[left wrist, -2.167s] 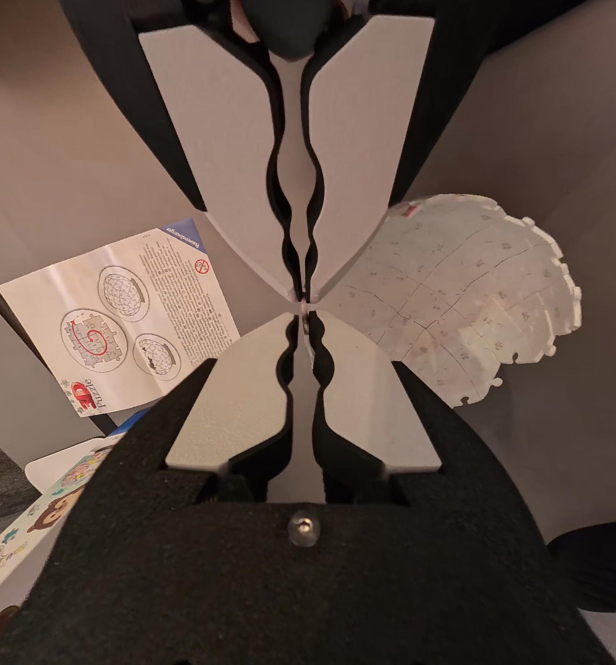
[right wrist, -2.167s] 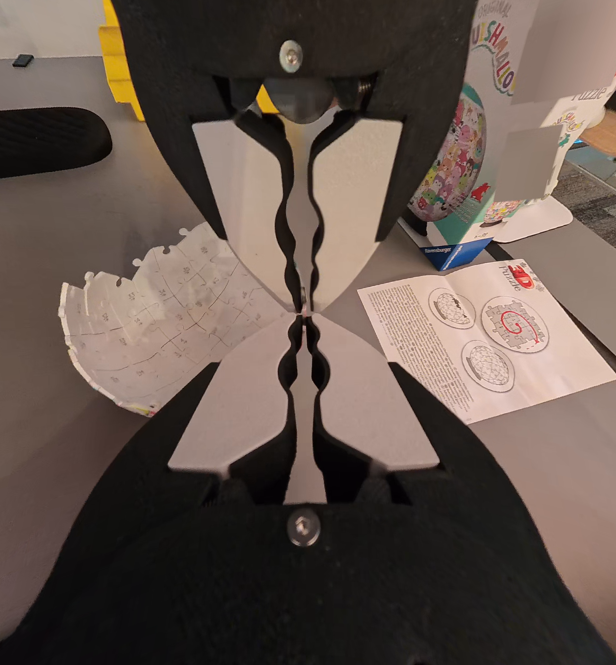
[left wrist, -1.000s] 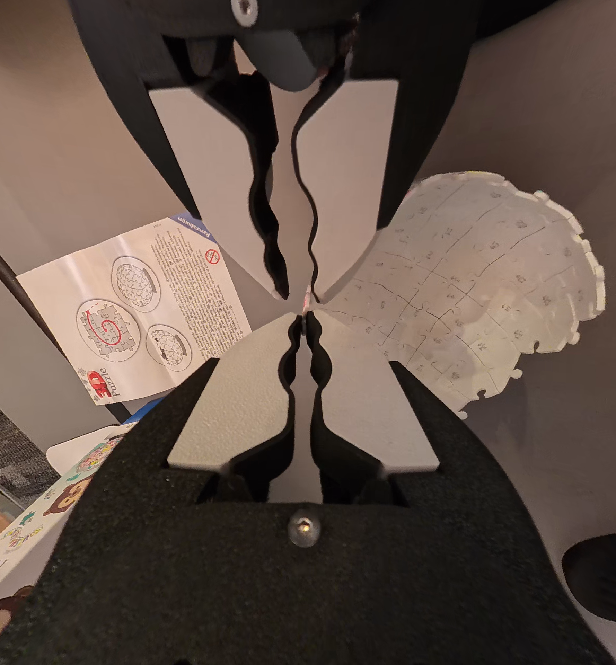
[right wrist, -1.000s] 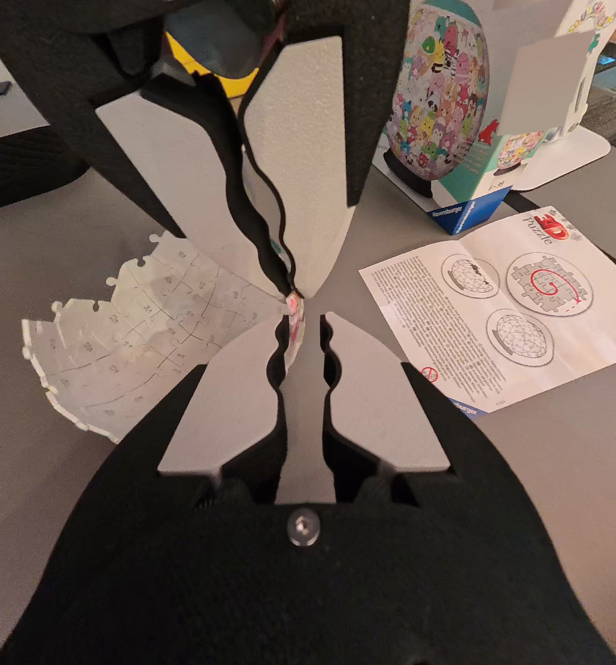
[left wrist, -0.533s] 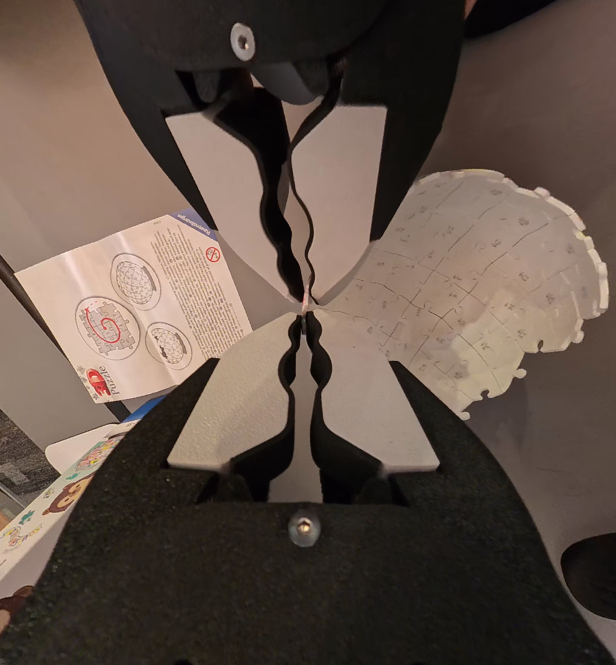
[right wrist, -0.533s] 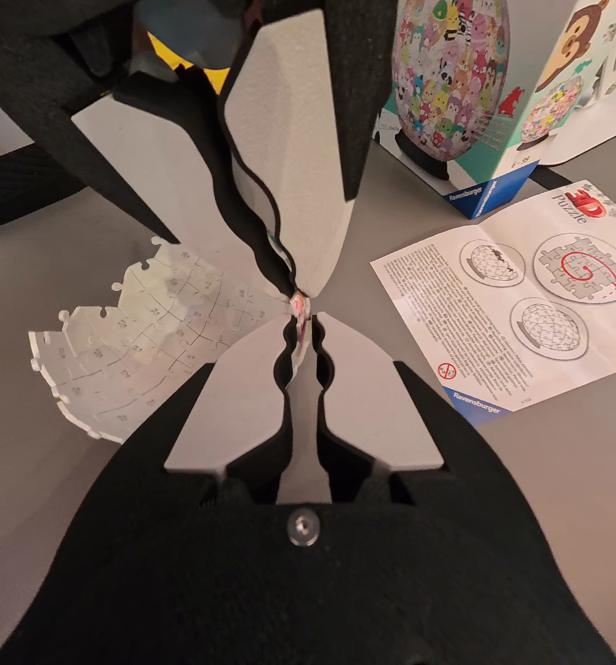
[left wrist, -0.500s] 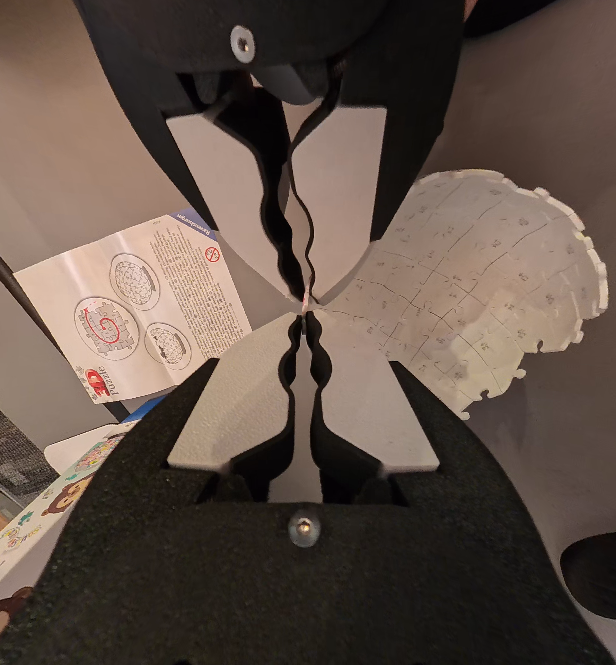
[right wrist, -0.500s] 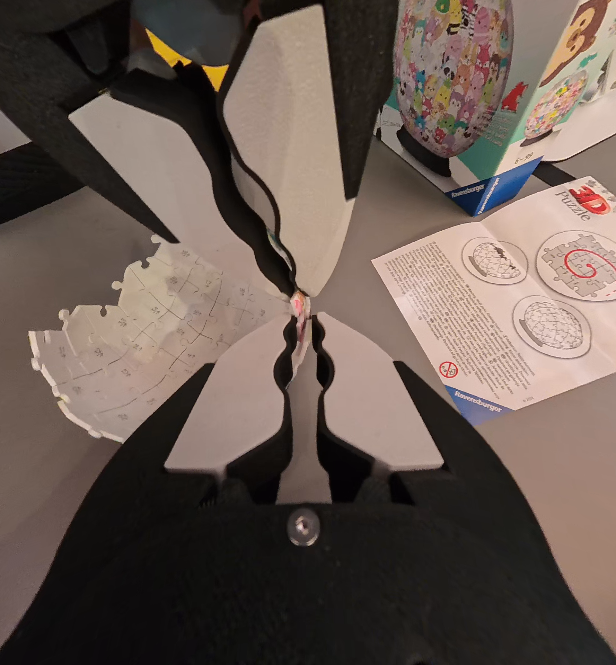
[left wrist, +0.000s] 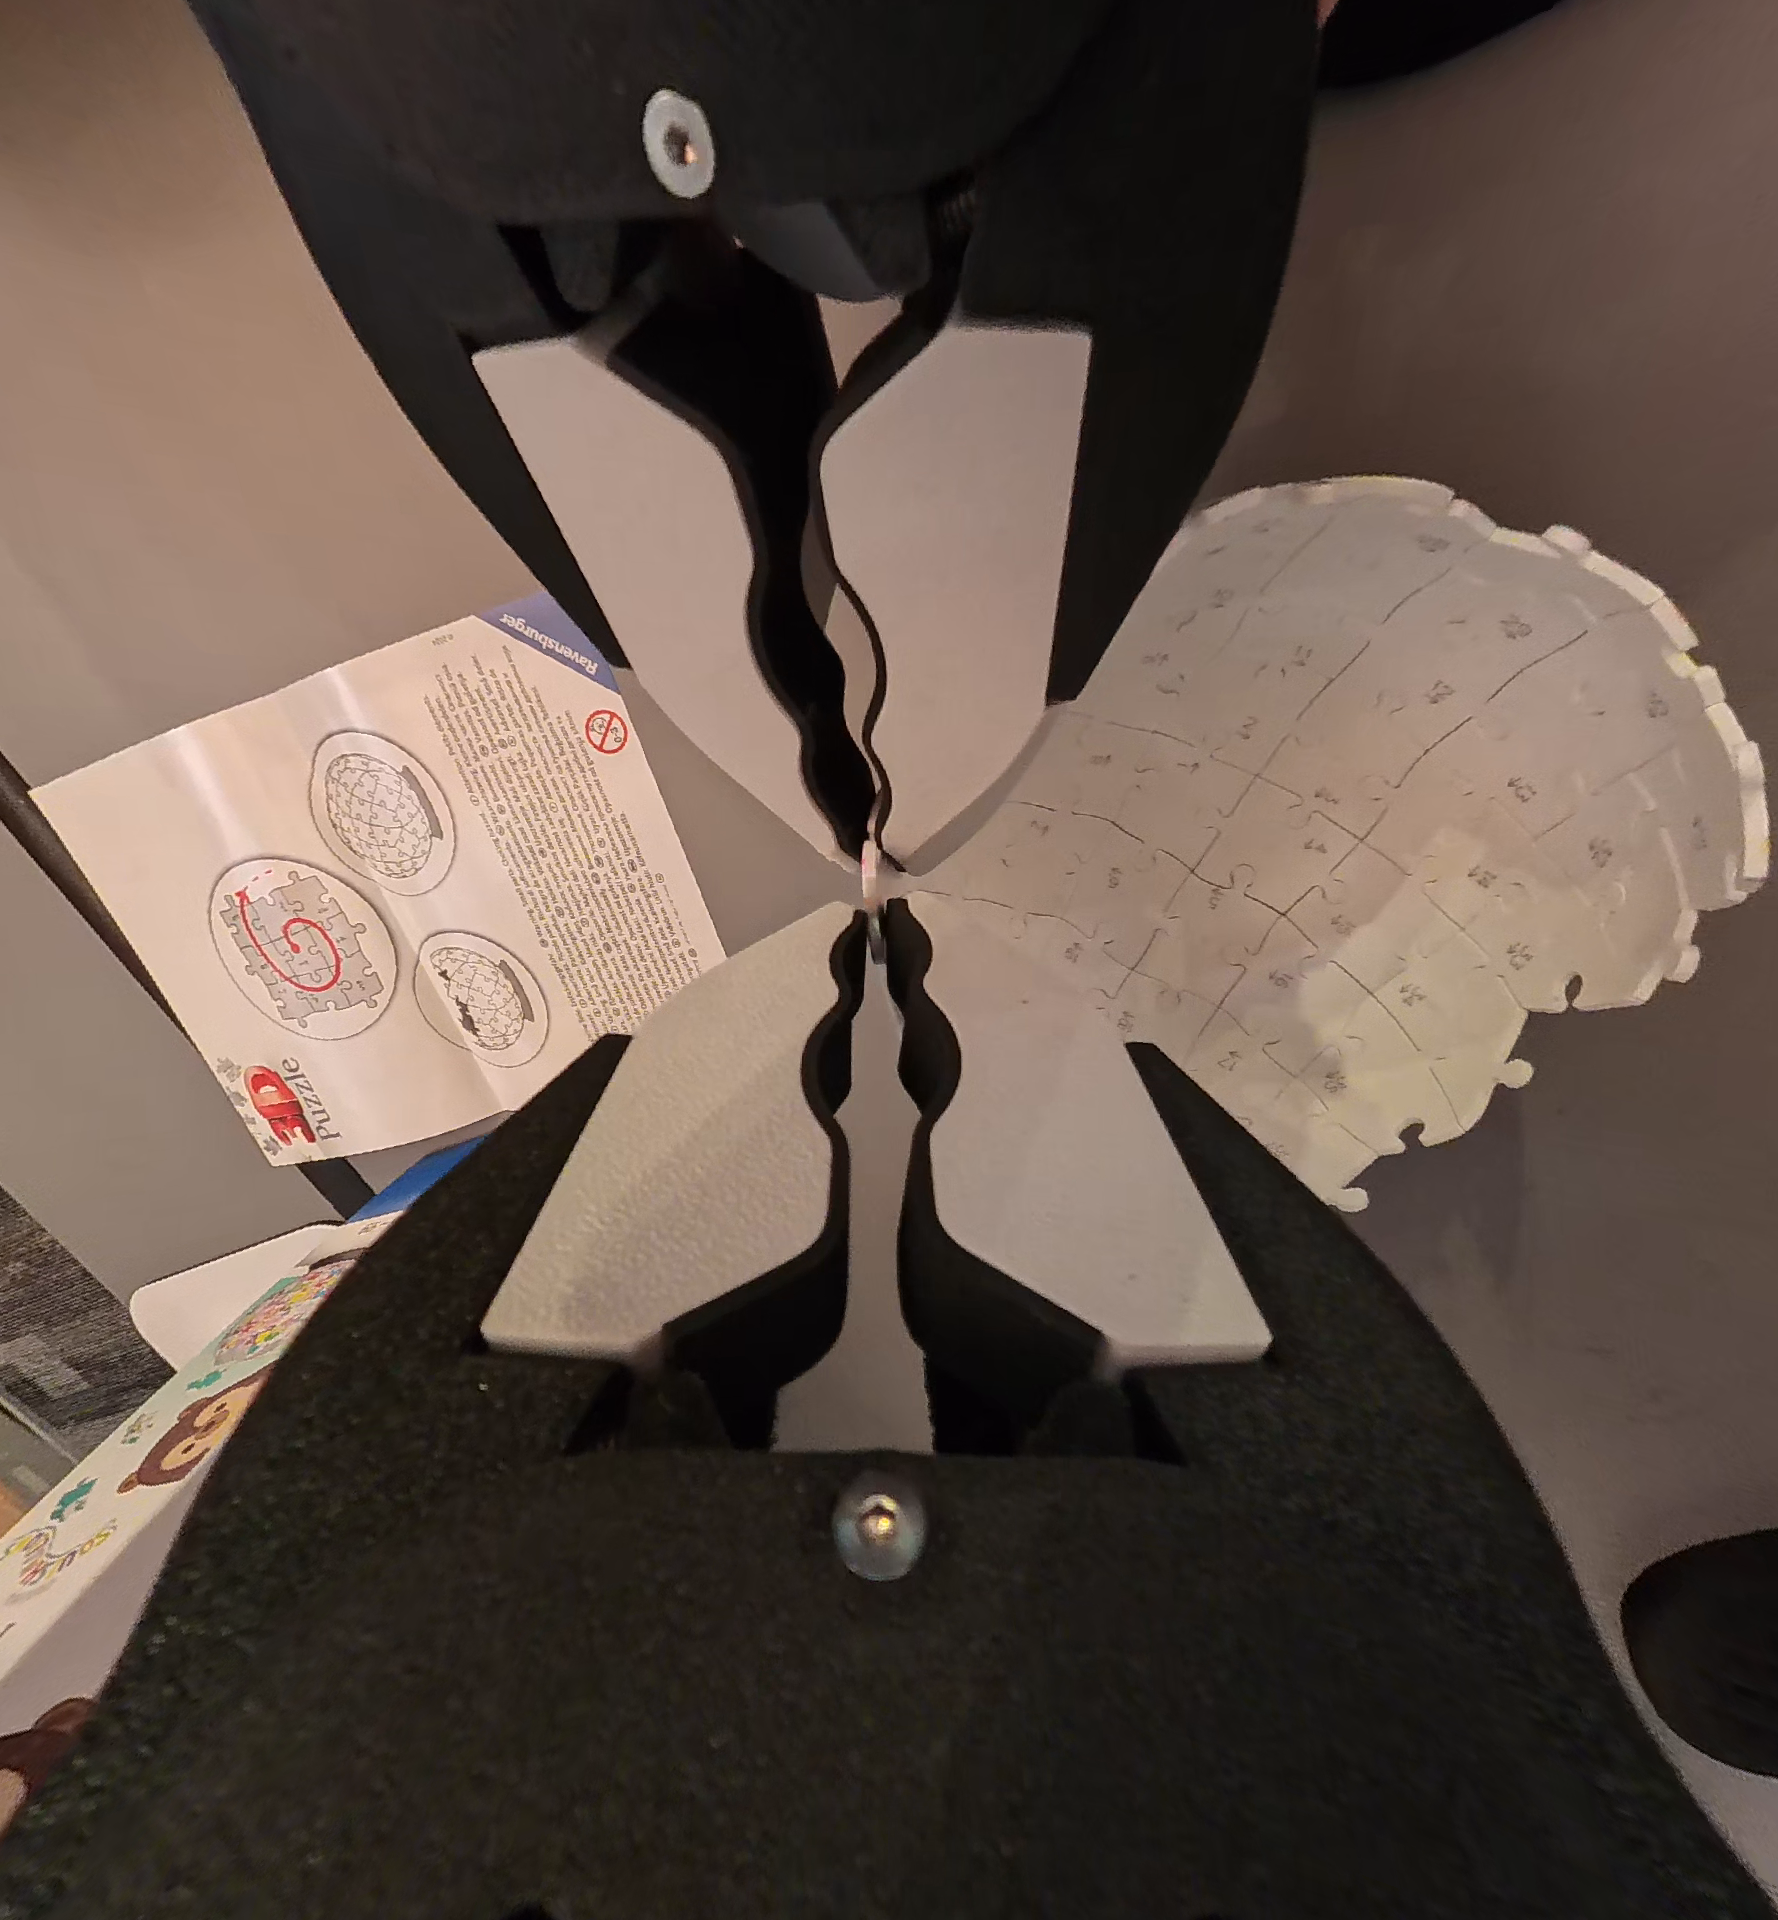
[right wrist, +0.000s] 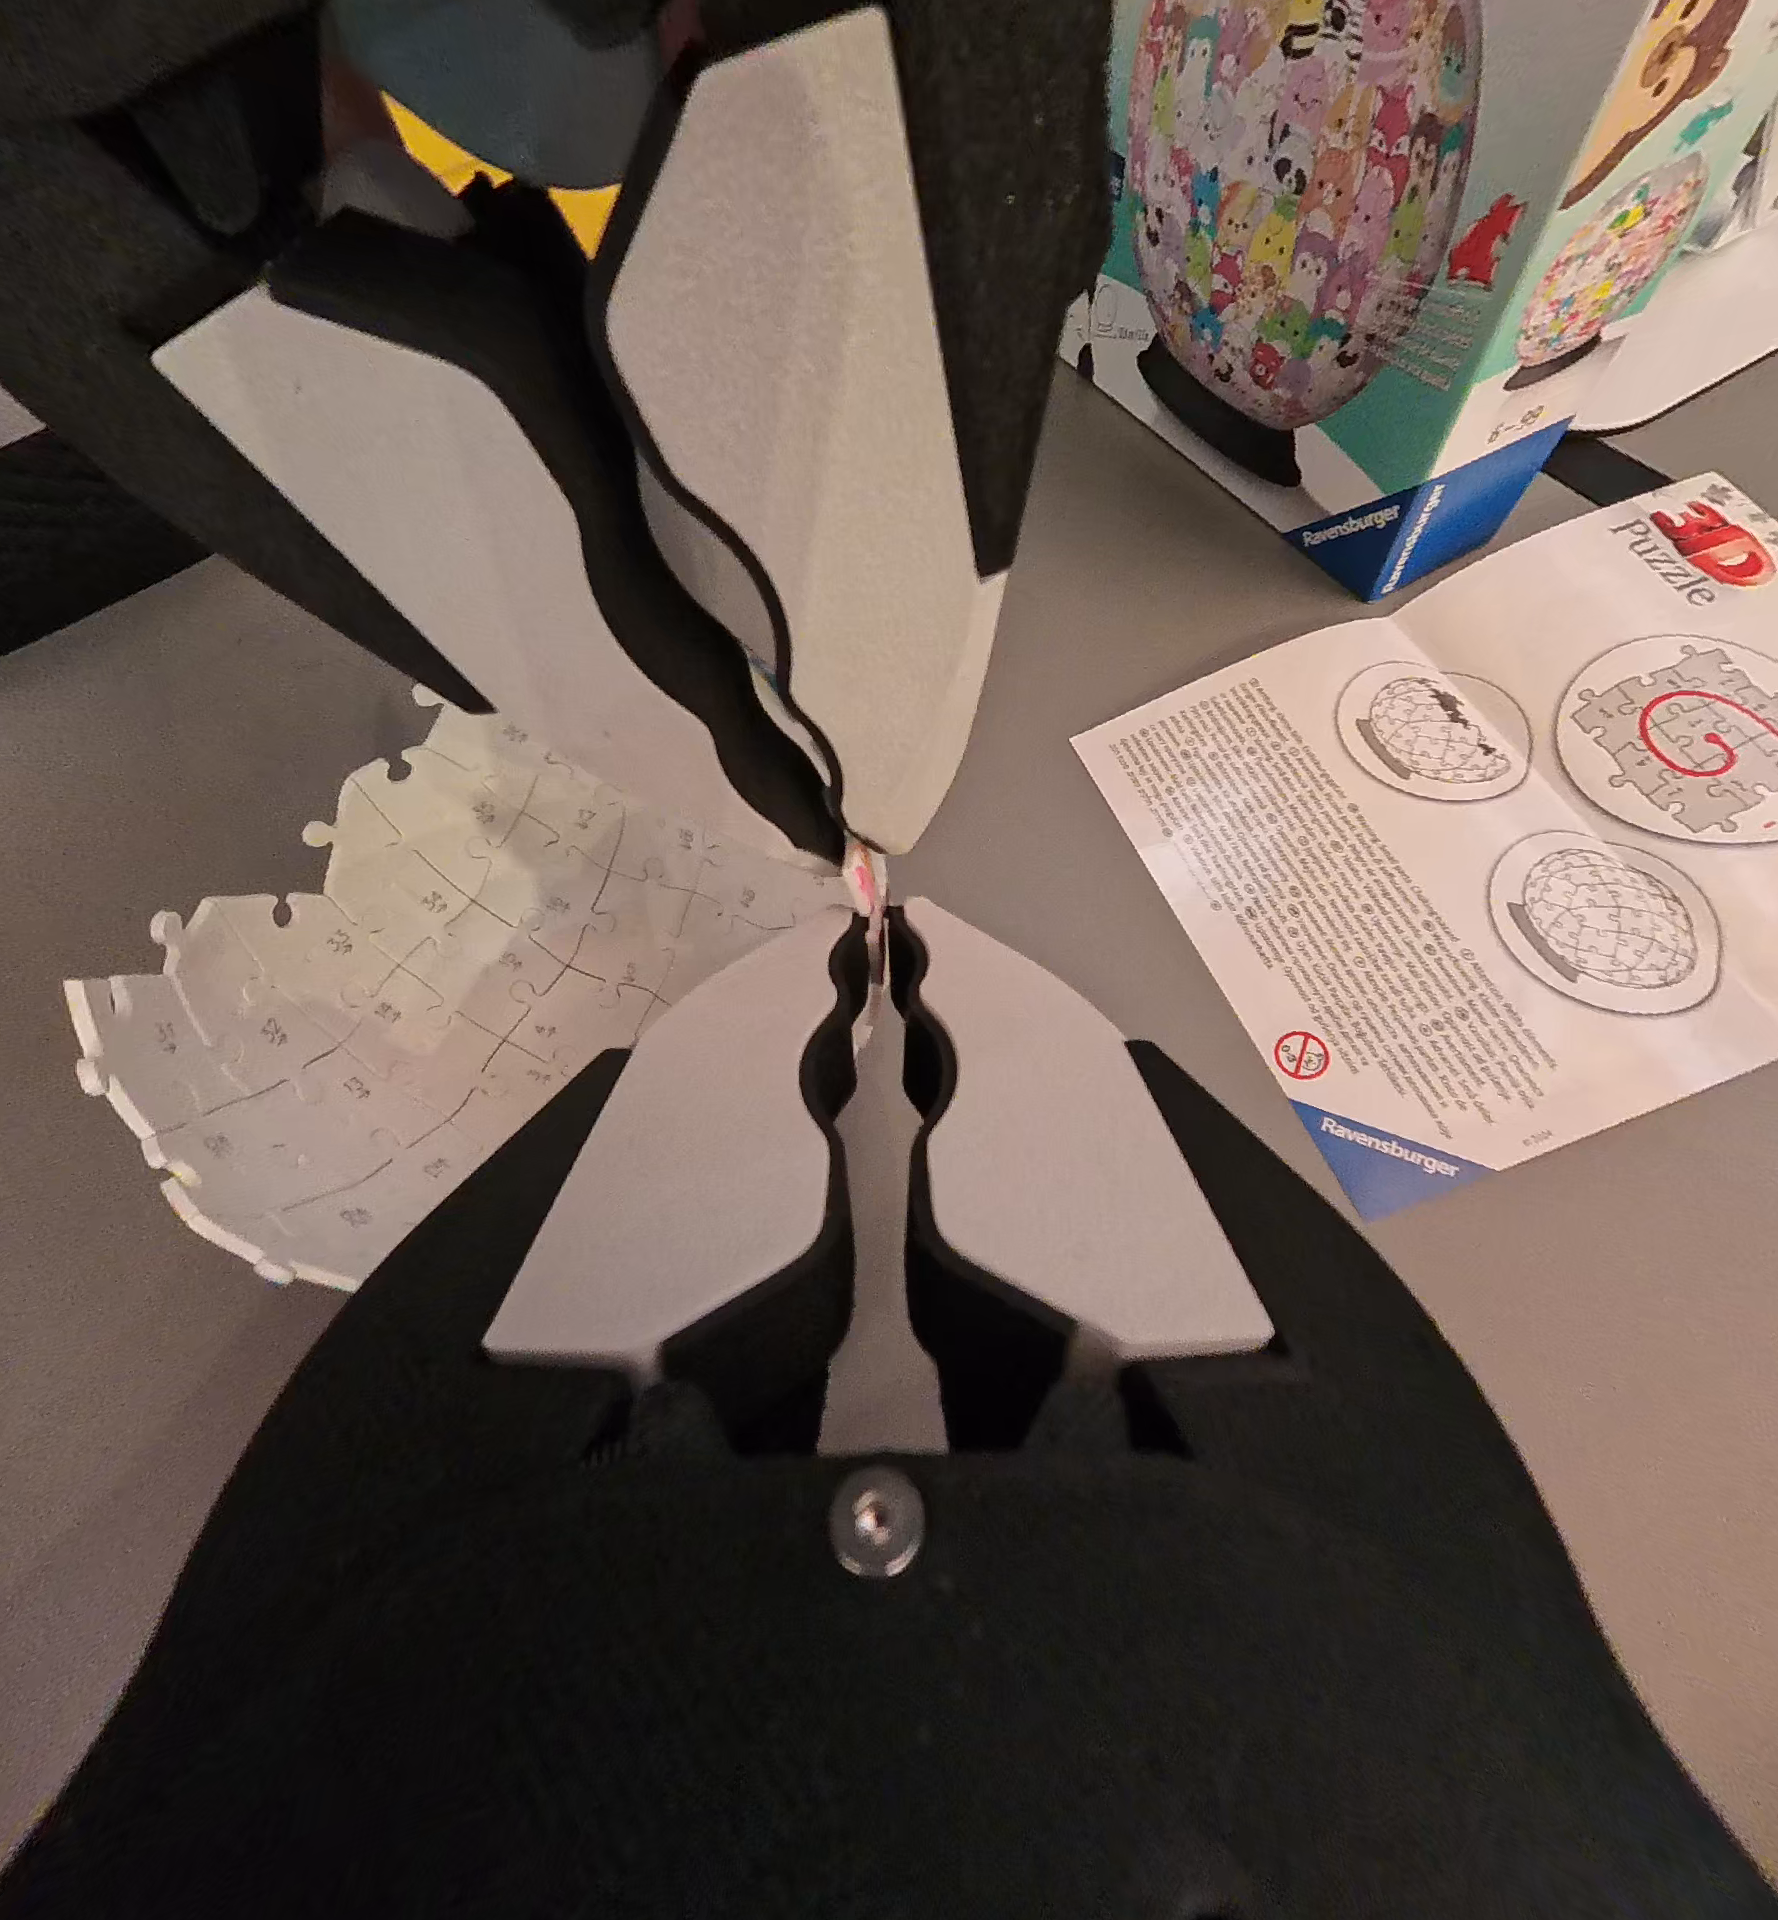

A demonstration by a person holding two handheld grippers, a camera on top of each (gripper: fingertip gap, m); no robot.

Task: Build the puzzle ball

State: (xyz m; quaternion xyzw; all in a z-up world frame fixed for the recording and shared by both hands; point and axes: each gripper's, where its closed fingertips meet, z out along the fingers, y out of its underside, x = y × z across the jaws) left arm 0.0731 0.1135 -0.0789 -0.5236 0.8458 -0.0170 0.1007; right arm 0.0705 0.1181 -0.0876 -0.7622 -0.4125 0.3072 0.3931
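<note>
On the grey table (right wrist: 1487, 1455) I see the half-built puzzle ball (left wrist: 1384, 883) held up by its rim. My left gripper (left wrist: 872, 914) and right gripper (right wrist: 872, 925), tip to tip, both clamp this rim.

Grey table (right wrist: 1487, 1455), dim warm light, carpeted floor (left wrist: 2, 1247).

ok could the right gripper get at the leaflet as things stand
Probably not yet: the right gripper is shut on a puzzle piece that the left gripper also pinches. The leaflet itself lies uncovered.
</note>
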